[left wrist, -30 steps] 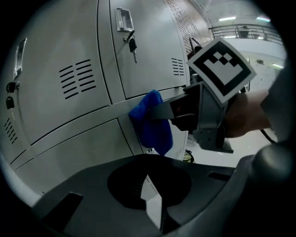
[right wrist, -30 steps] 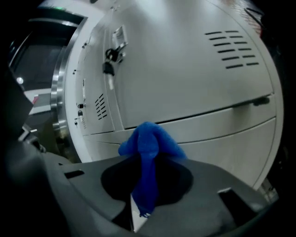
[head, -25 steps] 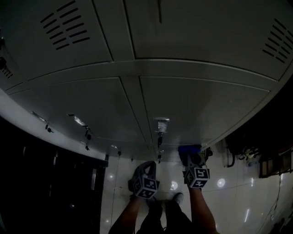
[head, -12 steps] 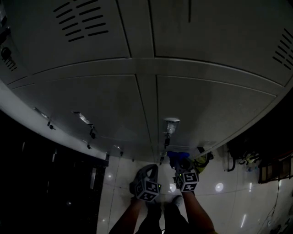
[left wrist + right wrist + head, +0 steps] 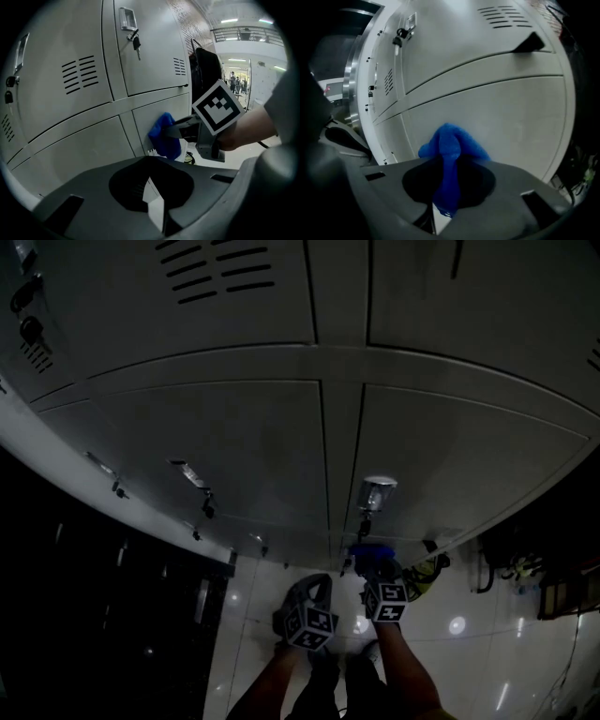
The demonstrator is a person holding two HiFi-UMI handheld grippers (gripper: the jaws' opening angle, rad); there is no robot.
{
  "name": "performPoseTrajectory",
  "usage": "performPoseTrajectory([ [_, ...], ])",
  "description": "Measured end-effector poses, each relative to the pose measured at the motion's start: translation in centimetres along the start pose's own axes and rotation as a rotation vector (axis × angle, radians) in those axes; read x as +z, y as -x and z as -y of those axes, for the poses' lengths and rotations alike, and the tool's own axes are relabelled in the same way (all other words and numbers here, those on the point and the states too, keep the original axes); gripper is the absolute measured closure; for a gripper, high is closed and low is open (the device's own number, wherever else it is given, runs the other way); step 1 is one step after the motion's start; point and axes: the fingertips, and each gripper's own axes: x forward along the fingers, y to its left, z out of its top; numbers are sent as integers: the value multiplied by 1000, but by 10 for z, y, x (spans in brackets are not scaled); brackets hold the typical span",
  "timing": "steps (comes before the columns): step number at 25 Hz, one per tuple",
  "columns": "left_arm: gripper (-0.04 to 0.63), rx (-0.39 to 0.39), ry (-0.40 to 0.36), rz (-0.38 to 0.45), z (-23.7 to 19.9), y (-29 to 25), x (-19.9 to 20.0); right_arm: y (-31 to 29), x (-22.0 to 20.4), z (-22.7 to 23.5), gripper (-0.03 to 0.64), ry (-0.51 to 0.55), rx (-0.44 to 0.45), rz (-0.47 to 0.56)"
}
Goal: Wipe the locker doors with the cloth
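The right hand-held gripper [image 5: 174, 131] clamps a blue cloth [image 5: 449, 154] against a lower locker door [image 5: 506, 122], near the door's bottom left corner. The left hand-held gripper [image 5: 314, 592] is beside it, jaws together and empty.

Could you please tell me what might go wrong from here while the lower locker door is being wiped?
1. The blue cloth in the right tongs is bunched, with a tail hanging loose. Rubbing it against the lower door might tug it free.
2. A key dangles from that door's lock, a little higher than the cloth, so an upward stroke could snag it.
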Motion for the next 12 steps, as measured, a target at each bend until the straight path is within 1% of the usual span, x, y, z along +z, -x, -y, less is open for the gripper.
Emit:
performPoseTrajectory([
  [4,591,-47,-31,5,22,-15,10,52,6,114,549,-46,-229,38],
  [5,591,-47,-49,-3,25,-19,12,63,9,139,549,-49,-265,43],
  [6,591,-44,-67,-10,27,-23,14,71,10,156,549,-46,-284,42],
  [7,591,-45,-76,-13,29,-27,15,74,10,165,549,-39,-290,35],
  [9,591,-60,-68,-8,34,-32,15,75,7,166,548,-42,-292,30],
  [10,591,-67,-62,-8,34,-35,14,72,5,160,548,-62,-286,33],
  [12,591,-68,-54,-9,32,-38,11,58,-1,133,548,-91,-233,32],
])
